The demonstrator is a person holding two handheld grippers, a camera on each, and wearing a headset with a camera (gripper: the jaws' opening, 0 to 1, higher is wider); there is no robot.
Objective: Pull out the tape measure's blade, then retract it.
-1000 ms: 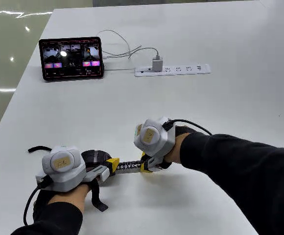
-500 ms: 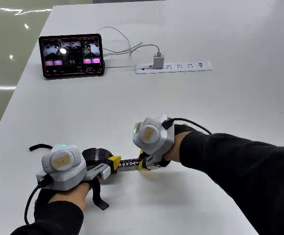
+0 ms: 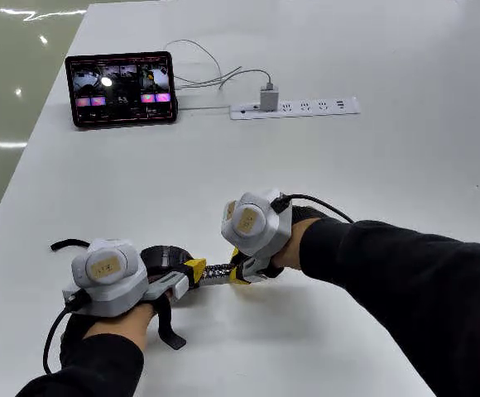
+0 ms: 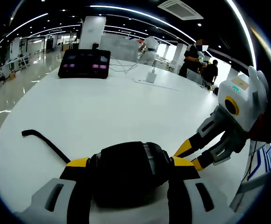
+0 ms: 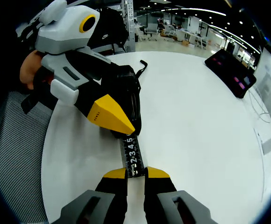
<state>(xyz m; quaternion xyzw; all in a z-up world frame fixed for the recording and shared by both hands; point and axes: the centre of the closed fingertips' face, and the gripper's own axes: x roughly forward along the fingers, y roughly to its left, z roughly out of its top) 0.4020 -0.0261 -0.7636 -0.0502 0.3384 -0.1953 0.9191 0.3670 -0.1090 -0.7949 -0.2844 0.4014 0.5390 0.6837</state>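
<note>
Left gripper: closed across the black case of the tape measure, one yellow-tipped jaw on each flank. In the left gripper view the case sits squarely between the jaws.
Right gripper: closed on the free end of the blade. The right gripper view shows both yellow tips pinching the end, one on each side.
Tape measure: at the near left part of the white table, low against the surface, mouth facing the right gripper.
Blade: a short length is out, spanning the gap between the two grippers. It runs straight and close to the table, and digits 2 to 5 are legible in the right gripper view.
Stage (judged): with so little blade exposed, either the pull is near its start or the return is near its end. Which one cannot be told.
Strap: black, loose on the table left of the case, apart from the blade.
Far side: tablet and power strip, well apart from the work.
Risk, tip grip: the pinch is narrow and on thin metal. If the jaws relax or the pull goes off line, the blade may slip free and spring back unchecked.
Risk, case grip: the case is rounded, so a light hold could let the pulling force twist or drag it between the jaws.
Risk, blade: raising or angling the right gripper against the mouth could kink the blade.
Risk, return: the grippers stand near each other, so a fast return could knock their tips together at the mouth.
</note>
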